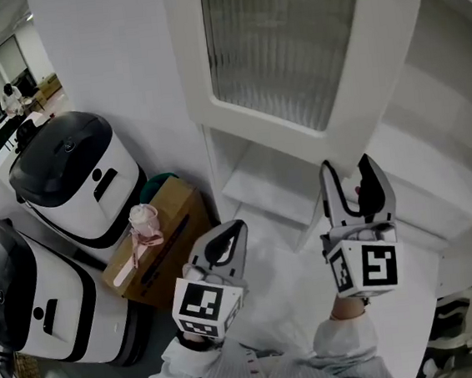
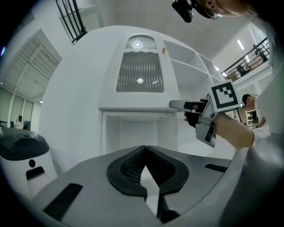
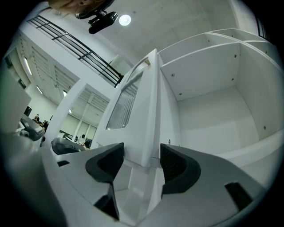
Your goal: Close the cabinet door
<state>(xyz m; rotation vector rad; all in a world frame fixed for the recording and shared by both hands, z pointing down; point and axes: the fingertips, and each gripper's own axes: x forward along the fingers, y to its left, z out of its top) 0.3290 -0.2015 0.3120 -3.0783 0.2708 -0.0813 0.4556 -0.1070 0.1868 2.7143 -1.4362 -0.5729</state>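
The white cabinet stands open, and its door with a ribbed glass panel swings out toward me. My right gripper points at the door's lower free corner. In the right gripper view the door's edge runs between the jaws of the right gripper, which stand wide apart and open, not pressing it. My left gripper hangs lower and to the left, shut with nothing in it; its tips meet in the left gripper view, facing the door and the right gripper.
Two black-and-white rounded machines stand on the floor at the left. A cardboard box with a pink object on it sits against the cabinet's left side. The cabinet's shelves are bare.
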